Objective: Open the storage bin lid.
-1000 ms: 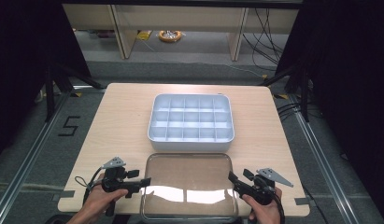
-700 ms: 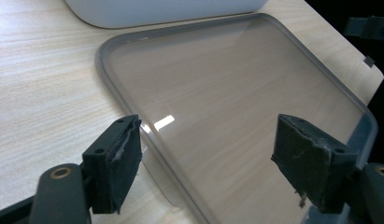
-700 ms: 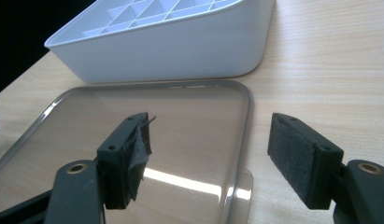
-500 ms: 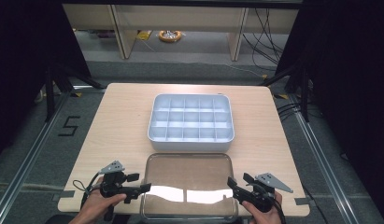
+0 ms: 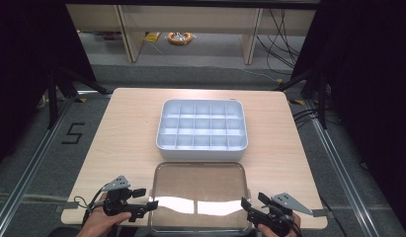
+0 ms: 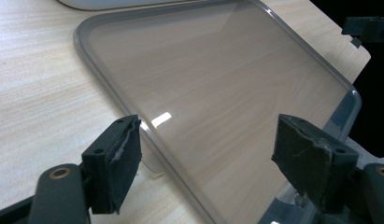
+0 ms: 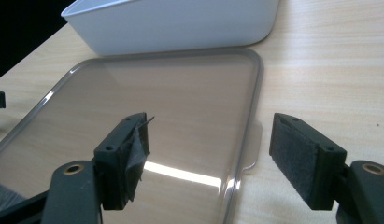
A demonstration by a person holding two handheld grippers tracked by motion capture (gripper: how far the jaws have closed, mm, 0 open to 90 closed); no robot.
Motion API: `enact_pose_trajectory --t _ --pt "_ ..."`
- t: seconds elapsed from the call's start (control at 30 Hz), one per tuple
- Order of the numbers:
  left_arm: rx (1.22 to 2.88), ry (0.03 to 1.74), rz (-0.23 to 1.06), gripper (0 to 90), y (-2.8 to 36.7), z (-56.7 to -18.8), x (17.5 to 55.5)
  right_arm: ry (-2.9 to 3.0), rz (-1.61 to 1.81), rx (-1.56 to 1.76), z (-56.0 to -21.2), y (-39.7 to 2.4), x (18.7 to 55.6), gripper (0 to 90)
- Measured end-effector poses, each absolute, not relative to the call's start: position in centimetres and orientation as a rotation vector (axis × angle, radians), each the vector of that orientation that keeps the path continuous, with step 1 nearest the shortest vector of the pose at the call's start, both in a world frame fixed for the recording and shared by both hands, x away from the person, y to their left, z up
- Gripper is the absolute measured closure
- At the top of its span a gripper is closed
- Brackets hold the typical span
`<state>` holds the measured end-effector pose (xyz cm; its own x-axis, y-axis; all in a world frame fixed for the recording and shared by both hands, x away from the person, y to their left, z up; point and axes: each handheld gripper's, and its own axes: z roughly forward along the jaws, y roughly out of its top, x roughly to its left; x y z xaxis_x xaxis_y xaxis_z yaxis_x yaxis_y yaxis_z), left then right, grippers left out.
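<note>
Left claw (image 5: 141, 198): at the near left corner of the worktop (image 5: 126, 128), jaws wide and just been opening, nothing clamped. In the left gripper view the left edge of the clear lid (image 6: 217, 93) runs up between the two pads, neither pad pressing on it.

Clear lid (image 5: 199, 190): flat on the worktop, near edge, long axis running left to right, just in front of the white compartment tray (image 5: 202, 129).

Right claw (image 5: 254, 206): at the lid's near right corner, jaws wide and just been opening, empty. In the right gripper view the lid's right rim and its small tab (image 7: 251, 149) lie between the pads, untouched.

Judgement: each claw sits at its own short end, about equally near; lid lies inward from both, so a two-ended pinch suits.
</note>
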<state>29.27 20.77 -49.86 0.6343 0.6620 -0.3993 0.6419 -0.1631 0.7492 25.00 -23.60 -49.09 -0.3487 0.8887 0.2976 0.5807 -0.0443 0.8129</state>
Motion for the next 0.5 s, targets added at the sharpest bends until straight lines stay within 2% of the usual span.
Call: enact_pose_trajectory --t 0.17,0.5 --pt "1.865 1.040 0.033 23.2 21.0 -49.8 28.6 1.922 1.353 1.644 -49.0 -23.1 24.0 27.9" --pt "1.867 1.034 0.028 23.4 21.2 -49.9 27.9 1.949 1.342 1.599 -49.2 -23.4 23.2 26.0"
